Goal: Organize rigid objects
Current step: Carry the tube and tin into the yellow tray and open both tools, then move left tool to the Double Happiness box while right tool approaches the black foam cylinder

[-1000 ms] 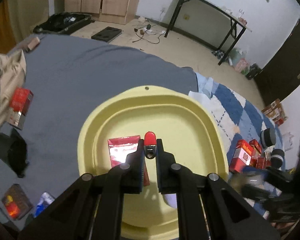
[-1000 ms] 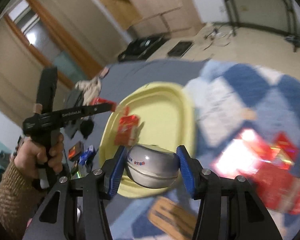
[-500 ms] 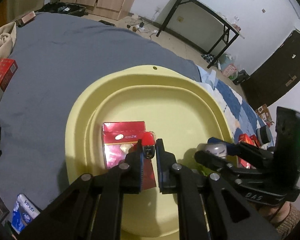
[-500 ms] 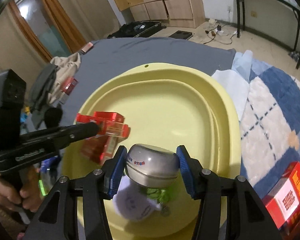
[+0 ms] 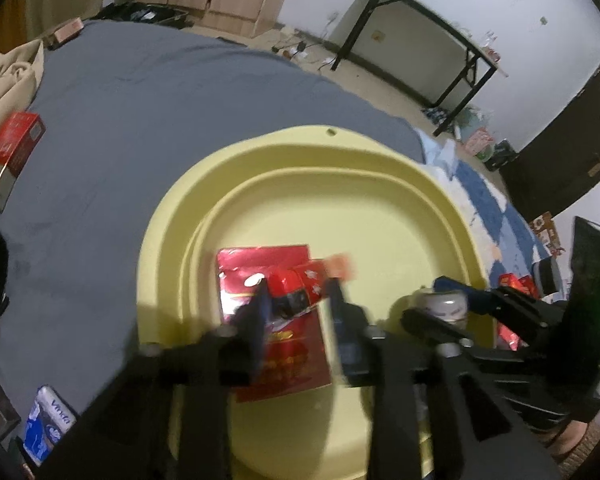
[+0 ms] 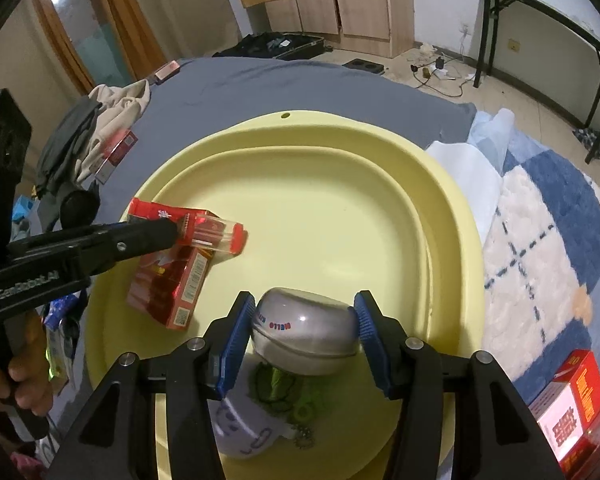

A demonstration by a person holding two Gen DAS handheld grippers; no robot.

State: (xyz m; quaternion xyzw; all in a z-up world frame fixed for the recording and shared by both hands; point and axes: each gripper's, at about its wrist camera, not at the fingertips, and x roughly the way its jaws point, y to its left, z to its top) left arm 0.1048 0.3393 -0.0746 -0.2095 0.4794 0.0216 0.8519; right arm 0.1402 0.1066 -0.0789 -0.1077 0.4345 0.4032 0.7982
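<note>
1. The left gripper [image 5: 298,300] is over the near-left part of the yellow basin [image 5: 260,152]. Its jaws are spread apart, with a gap on both sides of the lighter [image 5: 300,284].
2. The lighter has a red cap and a clear body. It lies crosswise between the left fingers, over the flat red box [image 5: 276,320]. The picture is blurred here, so I cannot tell whether it touches a finger or rests on the box.
3. From the right wrist camera, the lighter [image 6: 216,234] juts out past the tip of the left gripper [image 6: 172,232], cap end pointing to the middle of the basin [image 6: 340,128]. The red box [image 6: 172,284] lies under it on the basin floor.
4. The right gripper [image 6: 304,316] has its jaws wide apart and pinches a round grey tin [image 6: 304,332] between the blue pads [image 6: 240,328]. Both pads press on the tin's sides.
5. The tin has "HELLO" printed on its side and is held above the near part of the basin floor, over a small white pouch [image 6: 240,424] with green print.
6. In the left wrist view, the tin [image 5: 446,306] shows at the right side of the basin, held by the right gripper [image 5: 452,300].
7. The basin sits on a grey bedsheet [image 5: 140,100]. More red boxes [image 6: 572,404] lie on the blue-checked blanket [image 6: 548,240] to the right.
</note>
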